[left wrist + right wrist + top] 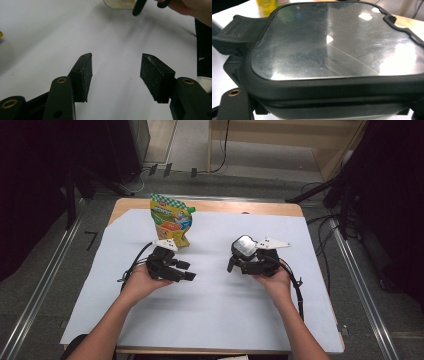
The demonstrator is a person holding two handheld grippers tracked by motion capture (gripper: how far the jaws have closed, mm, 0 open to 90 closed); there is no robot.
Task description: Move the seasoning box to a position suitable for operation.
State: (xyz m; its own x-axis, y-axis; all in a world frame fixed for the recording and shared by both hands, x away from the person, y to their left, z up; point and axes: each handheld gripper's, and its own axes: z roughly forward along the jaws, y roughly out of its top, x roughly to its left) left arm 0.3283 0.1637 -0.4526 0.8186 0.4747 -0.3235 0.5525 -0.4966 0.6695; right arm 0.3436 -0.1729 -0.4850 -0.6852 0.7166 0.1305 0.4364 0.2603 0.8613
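My right gripper [240,262] is shut on a container [245,248] with a shiny metal lid [332,42] in a black rim with side latches. It holds the container just above the white sheet [215,305], right of centre. The container's pale underside [117,3] and a hanging black latch [139,7] show at the top of the left gripper view, beside the person's hand [190,10]. My left gripper [186,270] [116,75] rests left of centre, open, its pads over bare sheet with nothing between them. A green and yellow snack pouch [171,220] stands upright just behind it.
The white sheet covers most of a wooden table [210,206]. Cables [299,292] trail from both grippers back along the forearms. Beyond the table's far edge lie floor cables and dark stands [325,190].
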